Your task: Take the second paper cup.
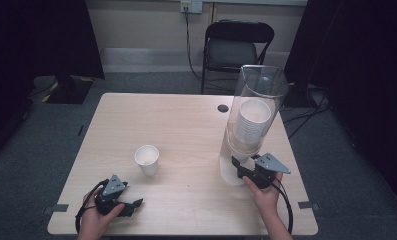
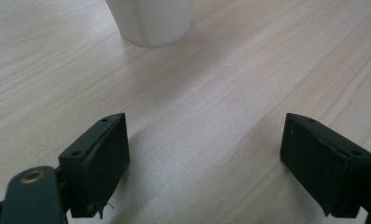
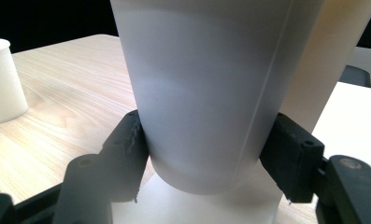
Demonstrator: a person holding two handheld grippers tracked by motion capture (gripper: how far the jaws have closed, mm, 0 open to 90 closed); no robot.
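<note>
The right claw [image 1: 242, 168], at lower right of the high view, pinches the bottom cup [image 3: 197, 116] under the clear tube [image 1: 253, 115]. The left claw [image 1: 131, 206], lower left, is spread over the surface [image 1: 186, 130], near a lone cup [image 1: 147, 159].

A paper cup [image 1: 147, 159] stands on the table [image 1: 186, 125], left of the cup dispenser [image 1: 251, 120].

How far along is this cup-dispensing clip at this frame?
Done, apparently: one paper cup stands upright alone on the table. In hand: the right hand-held gripper has its jaws against the lowest cup under the clear dispenser tube. Left: that cup is not yet free, and a stack remains inside. The left hand-held gripper rests open.
</note>
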